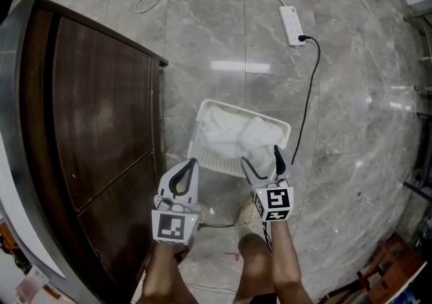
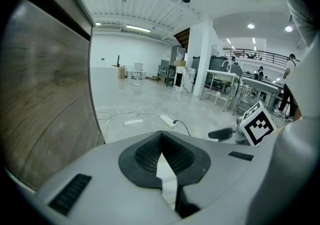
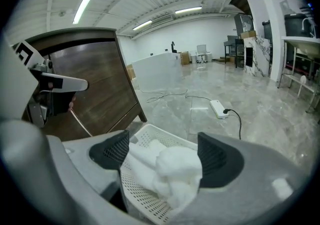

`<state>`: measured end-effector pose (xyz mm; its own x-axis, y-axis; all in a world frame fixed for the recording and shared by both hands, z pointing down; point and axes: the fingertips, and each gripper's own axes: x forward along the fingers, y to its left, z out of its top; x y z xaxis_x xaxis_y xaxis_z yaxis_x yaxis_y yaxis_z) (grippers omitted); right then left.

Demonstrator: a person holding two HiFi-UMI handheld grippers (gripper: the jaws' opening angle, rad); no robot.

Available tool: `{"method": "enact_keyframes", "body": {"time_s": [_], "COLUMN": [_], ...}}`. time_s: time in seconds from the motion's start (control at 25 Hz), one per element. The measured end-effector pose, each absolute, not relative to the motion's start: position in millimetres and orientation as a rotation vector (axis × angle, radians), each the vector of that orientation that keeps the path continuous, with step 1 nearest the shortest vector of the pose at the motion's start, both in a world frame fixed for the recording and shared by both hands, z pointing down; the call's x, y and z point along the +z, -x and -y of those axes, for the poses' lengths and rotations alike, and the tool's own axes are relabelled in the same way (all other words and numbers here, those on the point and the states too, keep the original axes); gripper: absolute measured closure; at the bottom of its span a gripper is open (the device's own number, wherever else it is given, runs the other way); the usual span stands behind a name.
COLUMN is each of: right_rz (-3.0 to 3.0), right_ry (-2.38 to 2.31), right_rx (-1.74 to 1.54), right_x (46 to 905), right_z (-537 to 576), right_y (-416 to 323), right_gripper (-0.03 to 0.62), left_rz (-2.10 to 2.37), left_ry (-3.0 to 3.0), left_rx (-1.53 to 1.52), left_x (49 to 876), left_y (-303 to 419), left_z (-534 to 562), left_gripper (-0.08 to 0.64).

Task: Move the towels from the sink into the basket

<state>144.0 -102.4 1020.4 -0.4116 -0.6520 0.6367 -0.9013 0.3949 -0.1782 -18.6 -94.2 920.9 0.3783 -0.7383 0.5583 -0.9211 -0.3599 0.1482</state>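
White cloth towels [image 1: 236,135]: judged soft, limp and light, with no breakage risk, but loose folds can drape and snag on a rim. They are best taken at a bunched fold mid-heap rather than a corner, so less trails. They are seen heaped in the white perforated plastic basket [image 1: 214,159] on the grey marble floor [image 1: 351,93], beside the dark wooden cabinet [image 1: 101,113]. The right gripper [image 1: 261,156] is held over the basket's near rim, jaws spread wide, with a towel lump between them that is not pinched. The left gripper [image 1: 191,163] is clenched on nothing. Sink contents are not shown.
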Motion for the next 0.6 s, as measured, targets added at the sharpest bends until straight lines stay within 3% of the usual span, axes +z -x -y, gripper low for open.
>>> {"method": "enact_keyframes", "body": {"time_s": [0.28,0.6], "right_rz": [2.274,2.342], "right_ry": [-1.324,-1.368], "right_rx": [0.676,0.583], "right_x": [926.2,771.8], "right_z": [110.3,121.5], "right_y": [-139.8,-144.8], "right_gripper": [0.17,0.231], "left_rz": [1.453,1.469], "left_ry": [-2.257,-2.408], "left_rx": [0.538,0.52], "left_x": [838.6,704.1], "left_y": [13.1,4.2], "left_z": [102.7,105.9], "left_gripper": [0.545,0.545]}}
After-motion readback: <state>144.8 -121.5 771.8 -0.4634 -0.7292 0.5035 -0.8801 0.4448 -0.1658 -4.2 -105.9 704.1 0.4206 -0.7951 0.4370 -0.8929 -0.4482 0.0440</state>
